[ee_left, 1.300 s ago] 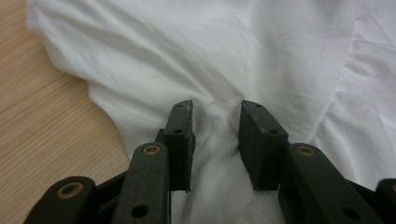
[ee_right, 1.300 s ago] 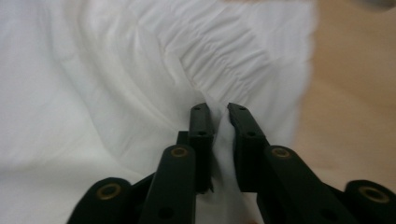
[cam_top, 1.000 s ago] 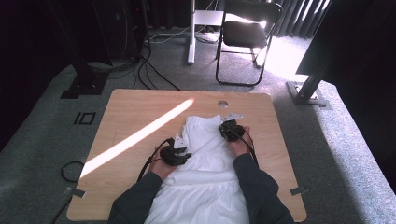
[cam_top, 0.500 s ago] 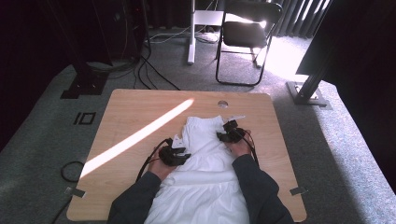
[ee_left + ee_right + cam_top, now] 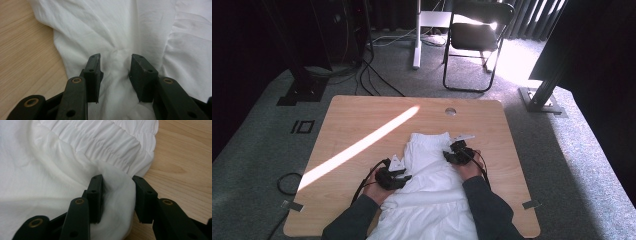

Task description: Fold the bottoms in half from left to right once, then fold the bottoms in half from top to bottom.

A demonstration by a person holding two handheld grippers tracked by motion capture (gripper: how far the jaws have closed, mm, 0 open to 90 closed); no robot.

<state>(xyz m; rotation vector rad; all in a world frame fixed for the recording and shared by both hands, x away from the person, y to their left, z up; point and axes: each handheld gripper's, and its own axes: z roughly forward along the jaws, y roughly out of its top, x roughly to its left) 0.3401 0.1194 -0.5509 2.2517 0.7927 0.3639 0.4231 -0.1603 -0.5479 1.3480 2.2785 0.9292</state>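
Pale wood-grain table (image 5: pixel 342 130), rounded corners, wide bare stretch at left crossed by sunlight stripe. Left gripper (image 5: pixel 398 176) low at left edge of white garment (image 5: pixel 432 165), jaws part open, bunched soft crinkled cloth pinched between them. Garment lies mid-table toward near edge, gathered elastic band at far end. Right gripper (image 5: pixel 451 156) at garment's right edge, jaws just been closing, fold of cloth between pads; bare wood beyond.
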